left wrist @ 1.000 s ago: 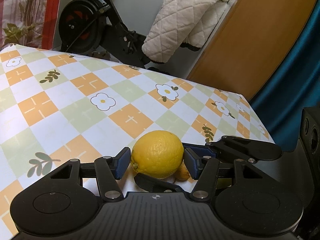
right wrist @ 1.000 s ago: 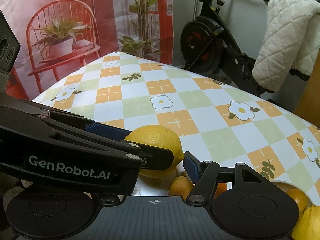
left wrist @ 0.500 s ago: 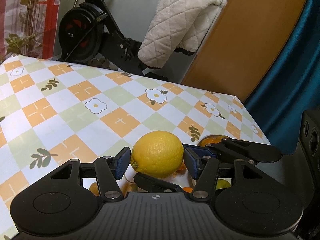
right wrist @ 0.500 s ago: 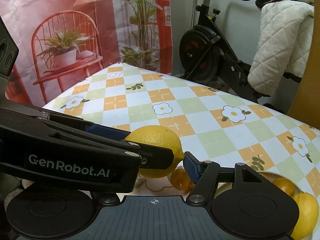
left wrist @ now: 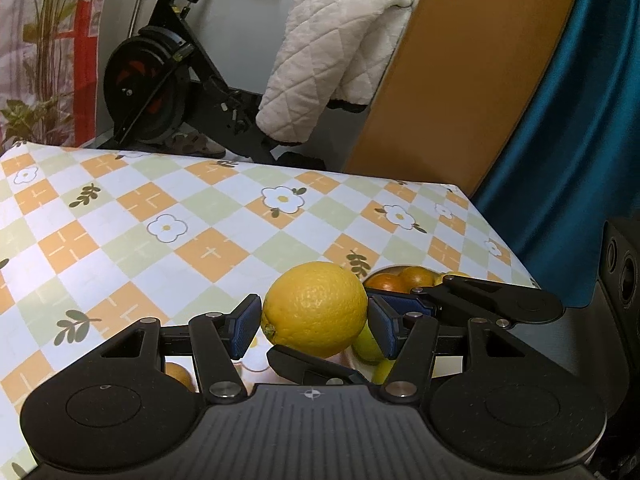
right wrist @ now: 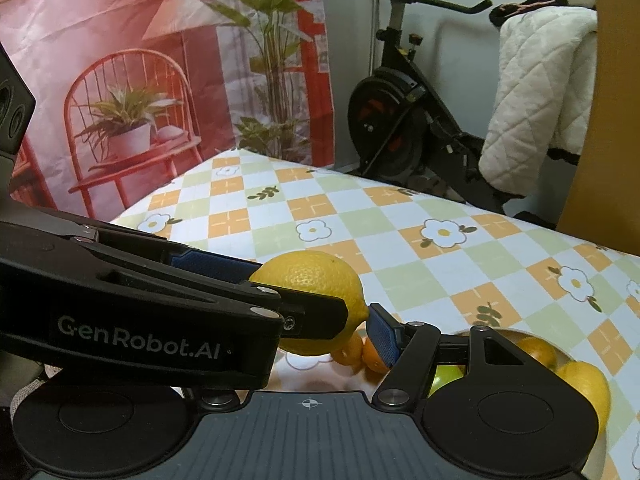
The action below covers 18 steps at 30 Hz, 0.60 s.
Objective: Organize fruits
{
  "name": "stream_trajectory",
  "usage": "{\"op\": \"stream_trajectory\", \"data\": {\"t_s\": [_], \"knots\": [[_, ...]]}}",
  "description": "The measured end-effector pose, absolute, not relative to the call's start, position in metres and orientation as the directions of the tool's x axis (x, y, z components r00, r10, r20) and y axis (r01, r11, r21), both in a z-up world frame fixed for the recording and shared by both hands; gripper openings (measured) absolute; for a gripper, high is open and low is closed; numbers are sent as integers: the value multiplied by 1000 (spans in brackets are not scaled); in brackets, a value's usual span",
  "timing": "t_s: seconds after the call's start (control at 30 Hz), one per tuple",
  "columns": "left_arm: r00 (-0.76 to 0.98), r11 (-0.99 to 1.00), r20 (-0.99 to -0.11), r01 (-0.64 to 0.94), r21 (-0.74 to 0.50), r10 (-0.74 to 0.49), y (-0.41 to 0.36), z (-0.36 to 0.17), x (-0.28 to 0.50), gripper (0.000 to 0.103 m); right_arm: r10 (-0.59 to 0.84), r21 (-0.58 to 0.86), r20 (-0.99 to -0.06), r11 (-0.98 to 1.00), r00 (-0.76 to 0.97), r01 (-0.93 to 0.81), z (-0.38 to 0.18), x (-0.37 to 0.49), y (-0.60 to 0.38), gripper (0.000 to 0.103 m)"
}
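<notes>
In the left wrist view, the left tongs (left wrist: 314, 330) sit partly open with both blue pads pressed against the sides of a yellow lemon (left wrist: 315, 309), which hangs clear above the worktop (left wrist: 168, 216) with its checked flower cloth. The right tongs' fingers (left wrist: 492, 300) reach in from the right, one pad beside the lemon and one black finger passing beneath it. Behind them a bowl (left wrist: 386, 269) holds oranges (left wrist: 404, 279). An exercise bike (left wrist: 160, 92) and a quilted white cover (left wrist: 328, 64) stand past the worktop's far edge. In the right wrist view, the right tongs (right wrist: 320, 320) are likewise partly open around the same lemon (right wrist: 316, 280); the right pad (right wrist: 382, 338) touches its tip, while the left tongs' arm (right wrist: 132, 312) hides the other pad. More oranges (right wrist: 362, 354) lie below, and another lemon (right wrist: 588, 380) rests in the bowl at the right.
</notes>
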<state>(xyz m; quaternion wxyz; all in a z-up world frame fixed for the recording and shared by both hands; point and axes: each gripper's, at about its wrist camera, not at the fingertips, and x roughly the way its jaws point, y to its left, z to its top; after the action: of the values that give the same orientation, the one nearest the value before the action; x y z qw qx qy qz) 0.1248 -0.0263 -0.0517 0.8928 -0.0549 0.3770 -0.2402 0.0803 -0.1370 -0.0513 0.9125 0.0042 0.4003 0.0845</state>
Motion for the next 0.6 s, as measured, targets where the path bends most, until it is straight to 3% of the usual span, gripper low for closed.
{"op": "stream_trajectory", "data": {"t_s": [0.6], "knots": [[557,840,-662,495,-221,-502,-79,-44,115,61,112,128,-691,991,714,-31,-44,44,-197,62]]}}
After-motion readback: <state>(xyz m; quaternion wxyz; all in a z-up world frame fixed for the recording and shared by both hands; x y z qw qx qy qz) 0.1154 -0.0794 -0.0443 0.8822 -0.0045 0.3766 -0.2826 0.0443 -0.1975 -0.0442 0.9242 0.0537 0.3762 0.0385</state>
